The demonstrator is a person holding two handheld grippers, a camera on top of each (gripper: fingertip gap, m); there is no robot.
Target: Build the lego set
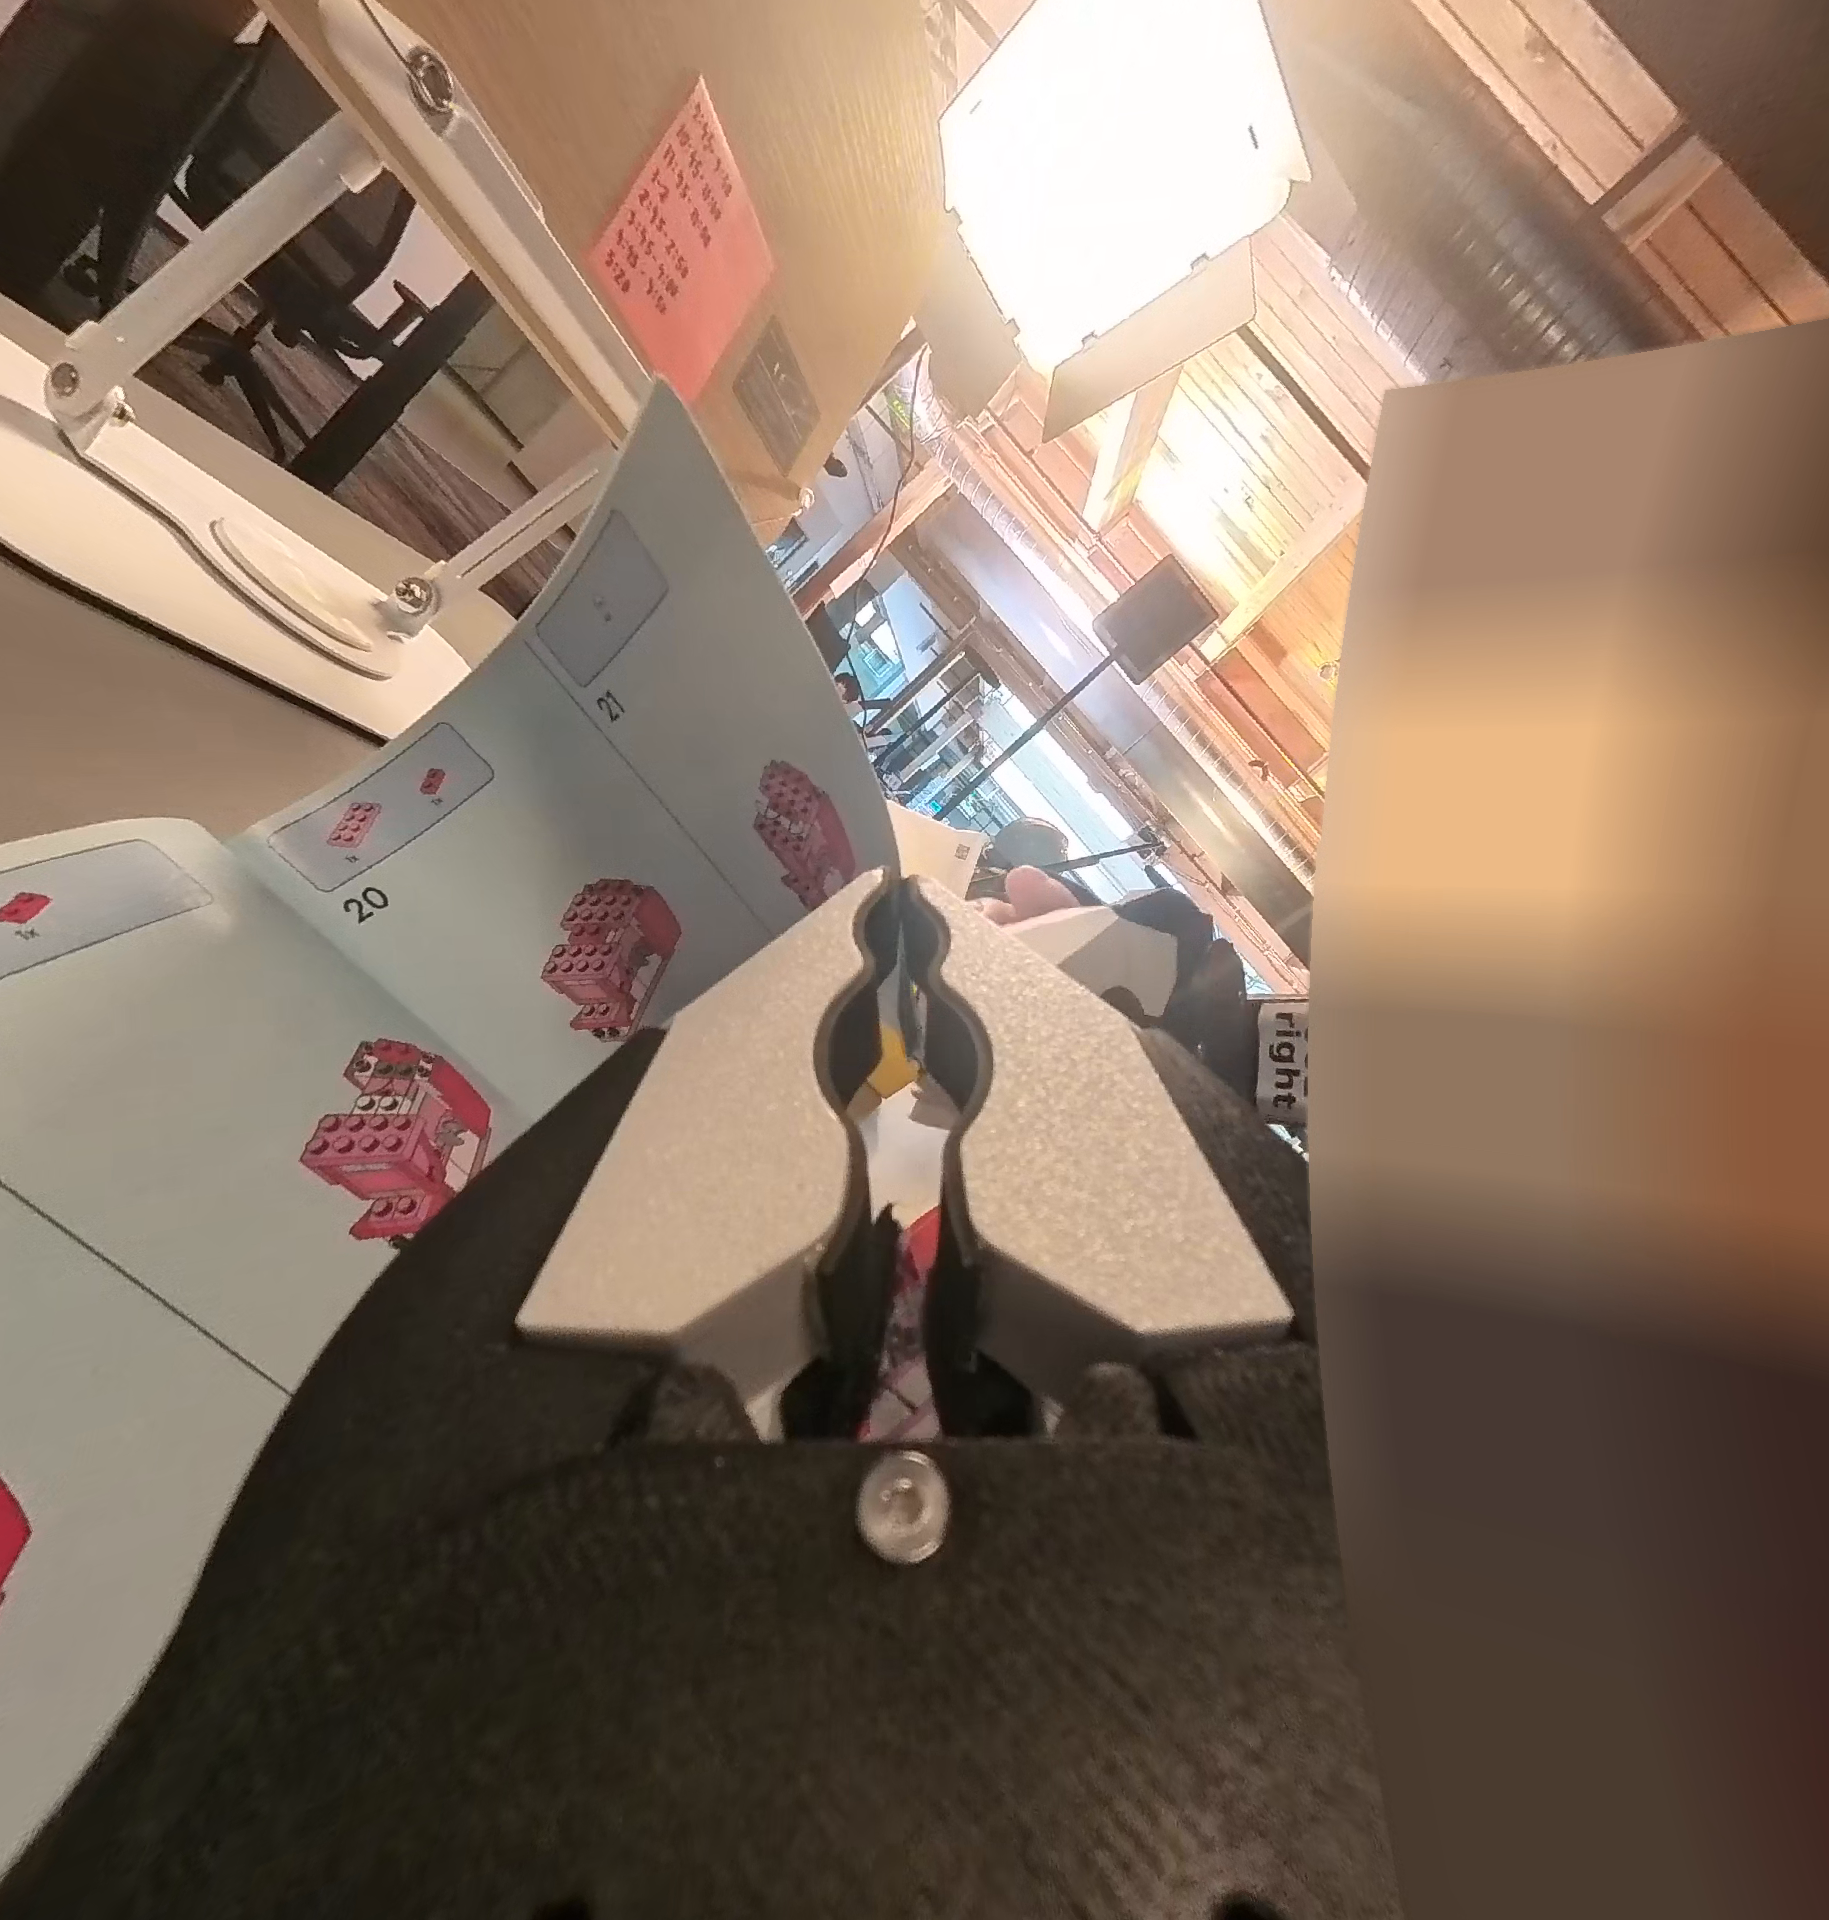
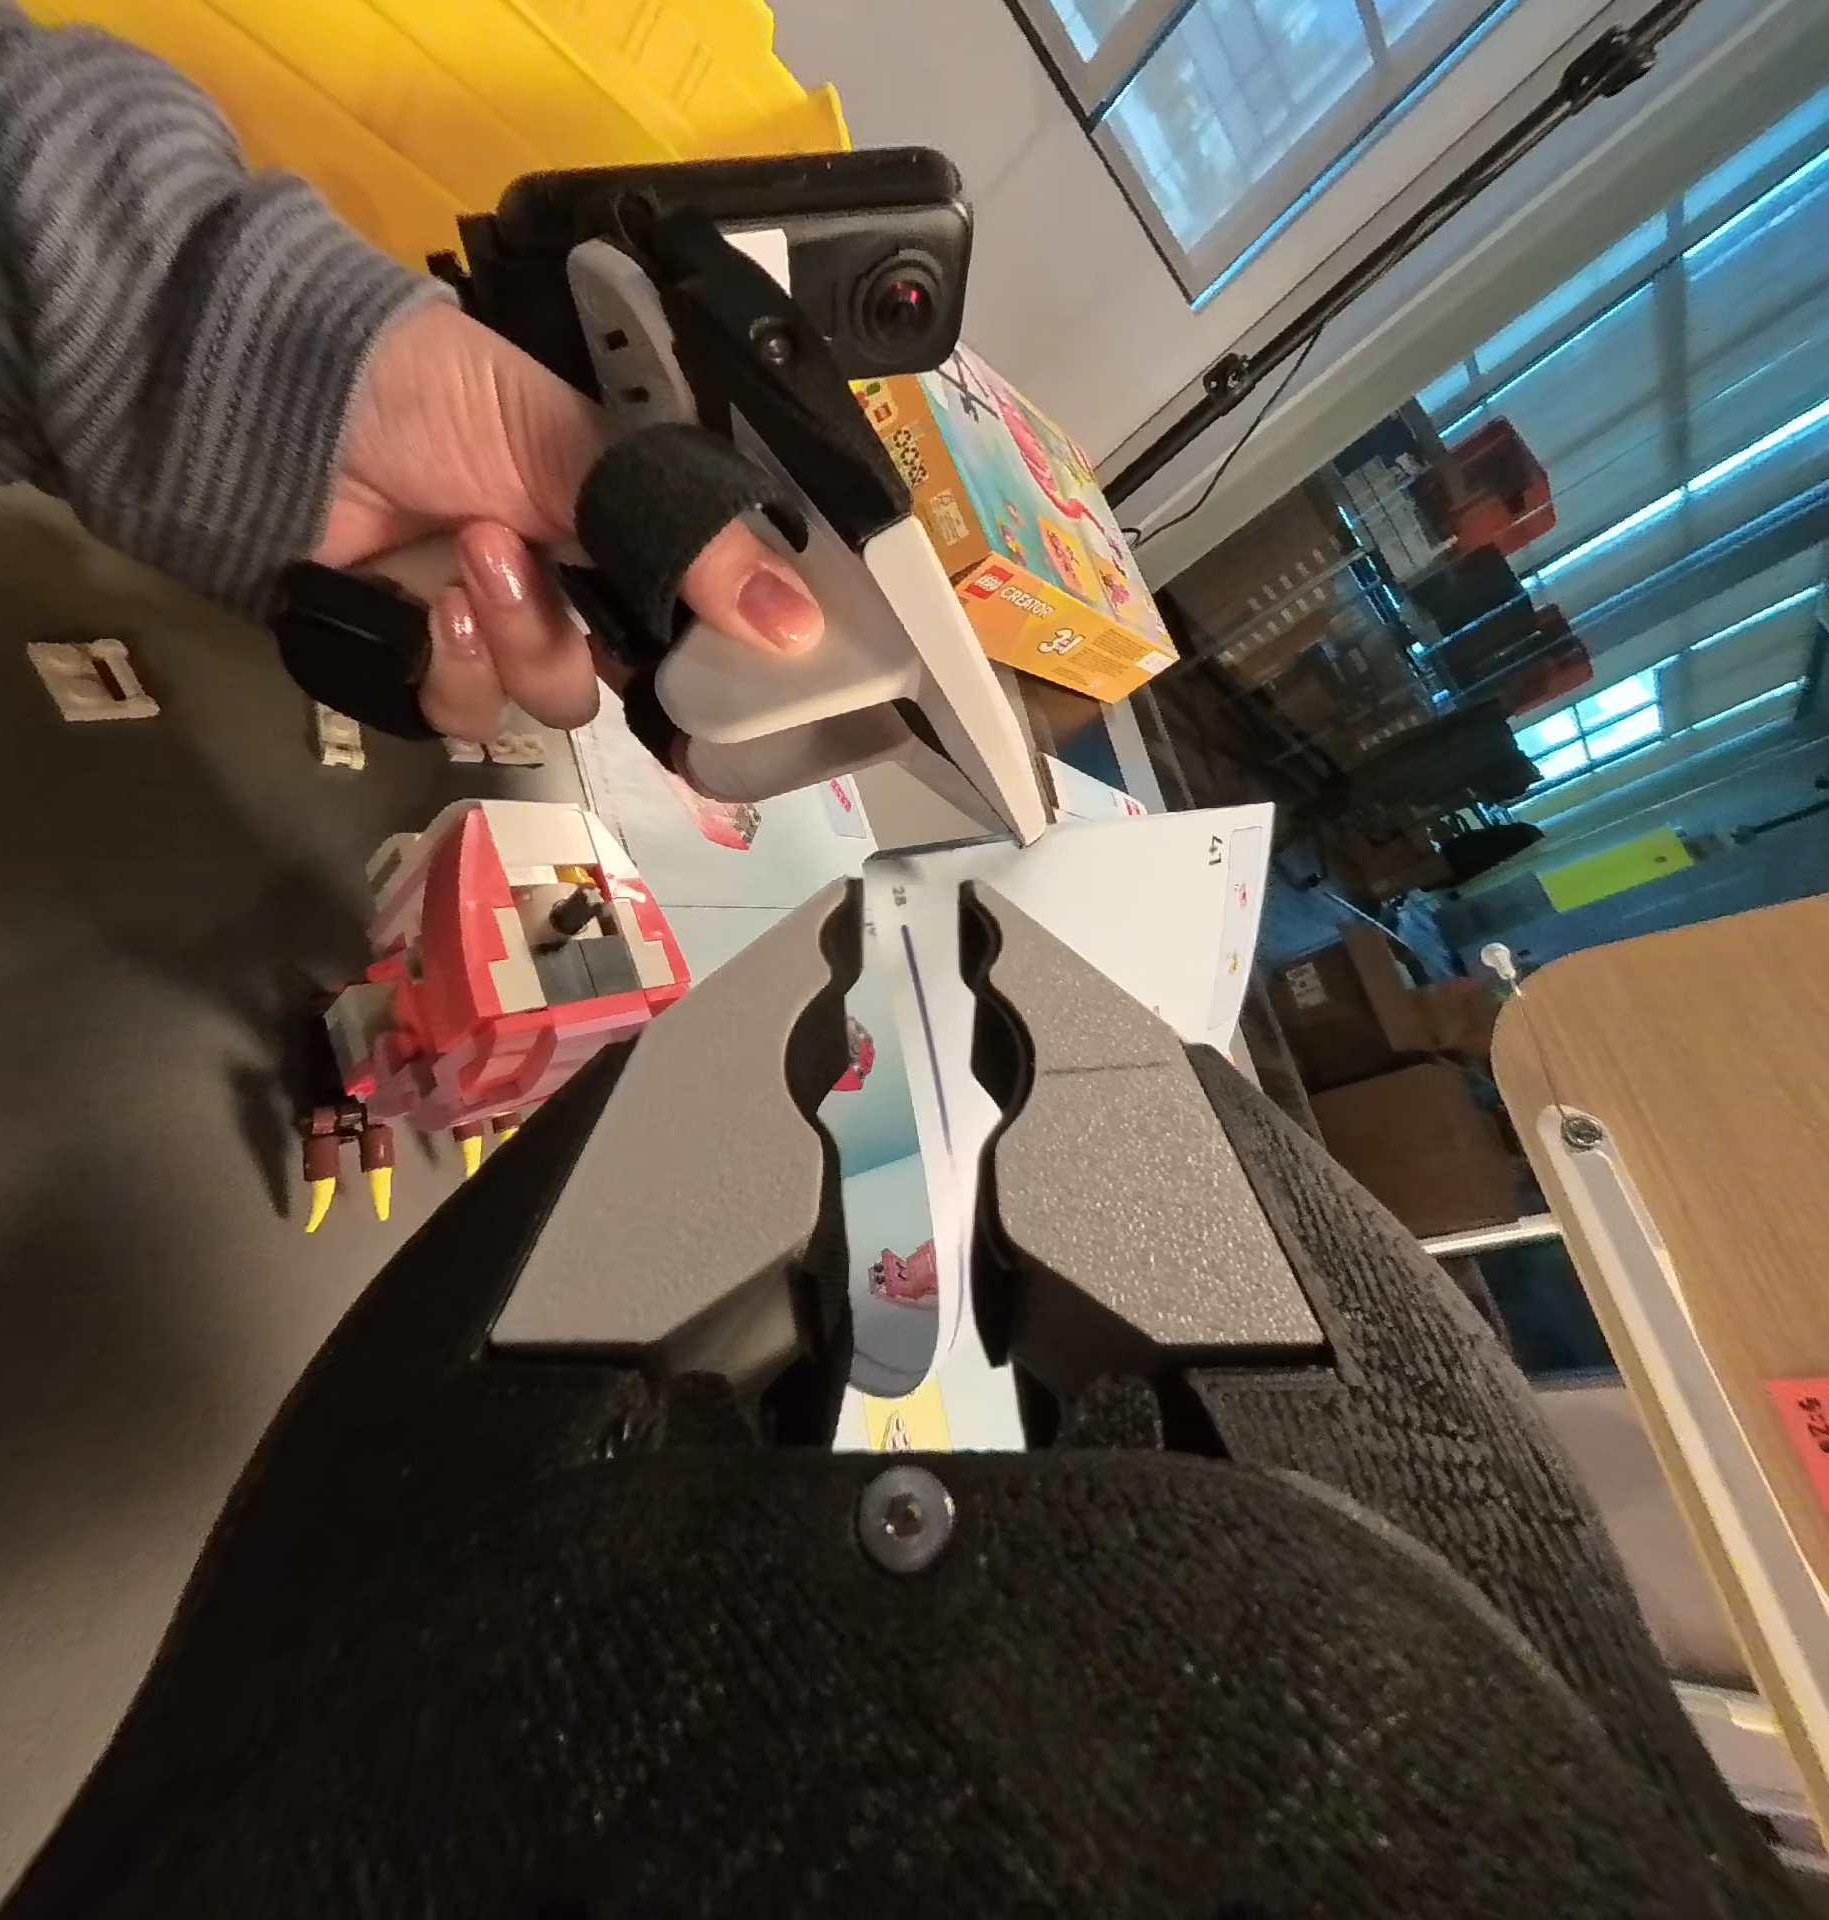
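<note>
A page edge of the pale-blue paper instruction booklet [image 2: 1118, 914] is pinched by the closed left gripper [image 2: 1024, 826], while another curled page is straddled, unpressed, by the narrowly parted right gripper [image 2: 908, 896] beside a red-and-pink brick model [image 2: 494, 997].

Brick model [image 2: 494, 966] left of open booklet [image 2: 744, 862]; box [image 2: 1035, 561] behind.

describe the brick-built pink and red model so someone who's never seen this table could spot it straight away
Start in the right wrist view at the grey tabletop, left of the open instruction booklet and below the hand holding the left gripper. There stands the brick model, red and pink with white patches. Yellow pointed claws at its base set it apart from the loose pale bricks nearby.
</note>
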